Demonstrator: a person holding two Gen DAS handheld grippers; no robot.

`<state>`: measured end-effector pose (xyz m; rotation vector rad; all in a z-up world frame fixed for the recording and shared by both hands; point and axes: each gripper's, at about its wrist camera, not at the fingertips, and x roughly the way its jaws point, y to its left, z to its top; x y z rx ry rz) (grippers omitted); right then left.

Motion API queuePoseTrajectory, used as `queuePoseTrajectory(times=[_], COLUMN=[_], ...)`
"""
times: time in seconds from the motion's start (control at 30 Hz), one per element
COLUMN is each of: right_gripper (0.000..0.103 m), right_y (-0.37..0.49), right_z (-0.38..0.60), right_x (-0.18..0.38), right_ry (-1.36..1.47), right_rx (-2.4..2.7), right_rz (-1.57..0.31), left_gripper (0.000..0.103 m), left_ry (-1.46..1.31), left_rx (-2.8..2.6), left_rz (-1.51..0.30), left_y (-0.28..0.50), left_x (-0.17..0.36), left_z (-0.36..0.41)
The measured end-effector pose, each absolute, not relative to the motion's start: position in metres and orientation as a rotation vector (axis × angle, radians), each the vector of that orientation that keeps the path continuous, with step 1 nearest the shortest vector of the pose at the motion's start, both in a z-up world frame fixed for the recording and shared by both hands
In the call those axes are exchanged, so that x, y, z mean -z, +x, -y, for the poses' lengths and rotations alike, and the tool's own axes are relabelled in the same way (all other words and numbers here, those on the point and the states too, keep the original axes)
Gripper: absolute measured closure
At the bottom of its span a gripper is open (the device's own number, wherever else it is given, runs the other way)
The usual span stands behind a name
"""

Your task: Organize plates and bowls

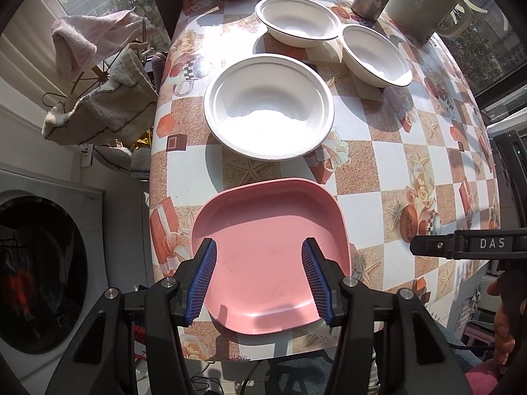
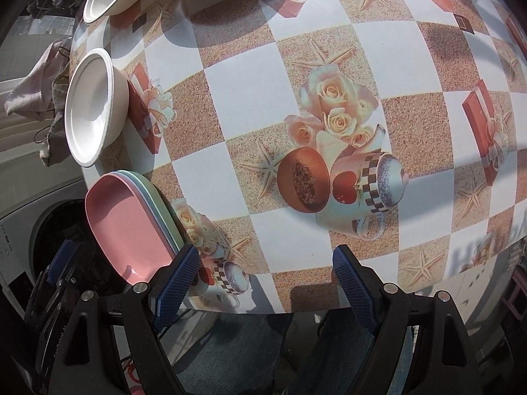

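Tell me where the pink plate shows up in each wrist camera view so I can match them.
Left wrist: pink plate at bottom centre, between the left gripper's fingers.
Right wrist: pink plate at lower left, topping a plate stack at the table edge.
Shared landmark: nearest white bowl.

Bright window sunlight, hard shadows, fisheye-warped edges.

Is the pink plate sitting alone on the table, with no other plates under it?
No: in the right wrist view the pink plate lies on top of a stack, with a bluish and a green plate rim showing beneath it.
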<state>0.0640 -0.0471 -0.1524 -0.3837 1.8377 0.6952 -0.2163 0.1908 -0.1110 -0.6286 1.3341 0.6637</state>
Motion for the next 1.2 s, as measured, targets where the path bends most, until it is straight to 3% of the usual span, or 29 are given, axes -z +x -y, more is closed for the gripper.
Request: queuePoseTrajectory(times=[0.57, 0.9, 1.2], right_gripper=[0.018, 0.018, 0.019], right_y=[0.077, 0.079, 0.081], right_z=[0.044, -0.024, -0.087], right_x=[0.142, 0.124, 0.12], right_ry=[-0.486, -0.511, -0.528], right_rx=[-0.681, -0.808, -0.907], right_rz=[-1.77, -1.672, -1.544], left_gripper=[0.045, 0.045, 0.045], left_ry=[-0.647, -0.682, -0.692], left_rx=[-0.636, -0.749, -0.802], left_rz=[-1.331, -1.303, -1.351], left_y=[-0.192, -0.187, -0.172], left_x=[0.107, 0.104, 0.141], left_z=[-0.209, -0.27, -0.313])
